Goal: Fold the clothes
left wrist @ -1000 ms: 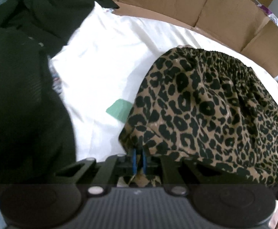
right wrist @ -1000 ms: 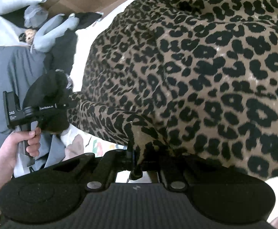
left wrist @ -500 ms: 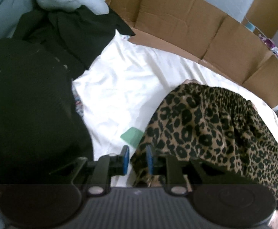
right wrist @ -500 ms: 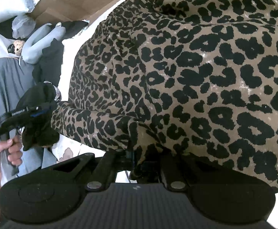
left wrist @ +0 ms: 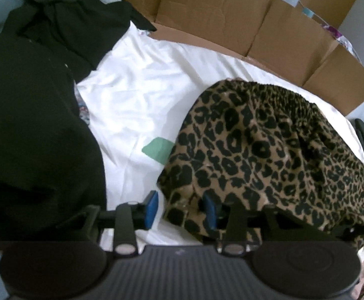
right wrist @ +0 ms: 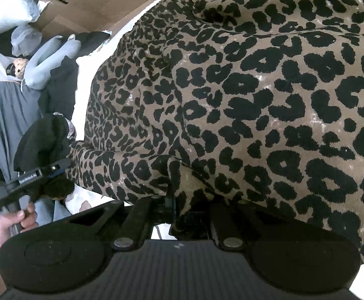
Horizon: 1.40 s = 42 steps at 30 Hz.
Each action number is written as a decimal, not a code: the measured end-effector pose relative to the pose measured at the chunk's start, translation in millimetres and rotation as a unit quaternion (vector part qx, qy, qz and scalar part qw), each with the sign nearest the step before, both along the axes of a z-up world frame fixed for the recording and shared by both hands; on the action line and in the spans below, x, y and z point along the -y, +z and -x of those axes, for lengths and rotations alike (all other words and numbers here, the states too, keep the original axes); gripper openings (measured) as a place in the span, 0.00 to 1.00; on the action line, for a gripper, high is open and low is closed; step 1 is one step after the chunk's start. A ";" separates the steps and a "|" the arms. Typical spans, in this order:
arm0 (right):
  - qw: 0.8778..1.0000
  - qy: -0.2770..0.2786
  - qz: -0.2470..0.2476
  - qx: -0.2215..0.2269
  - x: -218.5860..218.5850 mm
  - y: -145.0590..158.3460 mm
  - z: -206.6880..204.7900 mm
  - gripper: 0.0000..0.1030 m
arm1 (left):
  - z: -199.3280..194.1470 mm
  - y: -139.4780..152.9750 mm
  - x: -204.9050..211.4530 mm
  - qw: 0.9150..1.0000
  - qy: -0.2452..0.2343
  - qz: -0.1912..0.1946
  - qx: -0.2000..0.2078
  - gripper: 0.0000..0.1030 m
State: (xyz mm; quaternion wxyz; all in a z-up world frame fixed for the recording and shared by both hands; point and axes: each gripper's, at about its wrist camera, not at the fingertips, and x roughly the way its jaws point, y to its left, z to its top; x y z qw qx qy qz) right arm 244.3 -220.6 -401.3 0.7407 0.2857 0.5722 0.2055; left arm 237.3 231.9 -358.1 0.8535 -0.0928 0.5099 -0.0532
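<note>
A leopard-print garment [left wrist: 269,150] lies folded over on a white sheet [left wrist: 136,95]; it fills the right wrist view [right wrist: 257,87]. My left gripper [left wrist: 180,210] is open, its blue pads [left wrist: 151,206] spread either side of the garment's near corner, which lies loose between them. My right gripper [right wrist: 179,201] is shut on a fold of the garment's edge. The left gripper also shows in the right wrist view [right wrist: 56,170], held by a hand at the garment's left corner.
A black garment [left wrist: 31,125] lies piled at the left. Flattened cardboard [left wrist: 244,25] lines the far edge of the sheet. A green patch [left wrist: 158,148] shows on the sheet. A light blue cloth [right wrist: 49,60] and a grey cloth [right wrist: 6,115] lie at the left.
My left gripper has opened and let go of the leopard-print corner, then pulled back a little. My right gripper has stayed shut on the garment's edge.
</note>
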 end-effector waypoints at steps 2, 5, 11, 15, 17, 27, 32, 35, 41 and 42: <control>1.000 -0.004 0.000 -0.002 1.6 -2.6 -1.8 0.03 | -1.0 -8.5 0.8 1.000 -0.001 0.005 0.000 0.41; 1.000 -0.010 -0.001 -0.005 4.2 -6.8 -4.5 0.03 | -3.0 -18.8 5.7 1.000 -0.005 0.015 0.002 0.38; 1.000 -0.019 -0.006 -0.016 7.5 -11.4 -7.9 0.03 | -9.9 -23.6 15.7 1.000 -0.015 0.003 0.004 0.19; 0.999 -0.020 -0.017 -0.018 7.0 -6.8 -3.6 0.06 | -7.8 -14.6 14.0 1.000 -0.013 0.008 0.014 0.10; 0.999 -0.028 -0.033 -0.028 8.6 -5.6 -0.7 0.08 | -5.8 -10.4 12.0 1.000 -0.005 0.014 0.013 0.08; 0.992 -0.024 -0.113 -0.051 19.3 7.4 48.0 0.51 | -1.0 30.8 5.9 0.999 0.015 0.036 0.033 0.05; 0.996 0.010 -0.091 -0.025 5.4 7.9 67.0 0.56 | 1.3 41.3 8.6 0.999 0.012 0.036 0.039 0.05; 0.997 0.042 -0.061 0.000 -8.3 7.9 75.8 0.56 | 3.4 38.2 8.0 0.999 0.011 0.031 0.036 0.05; 0.995 0.067 -0.003 0.069 -33.4 9.8 77.0 0.55 | 9.8 37.6 0.6 0.999 0.015 0.029 0.022 0.05; 0.995 0.071 -0.002 0.074 -37.1 9.3 75.6 0.54 | 11.9 39.7 0.1 0.999 0.014 0.026 0.020 0.05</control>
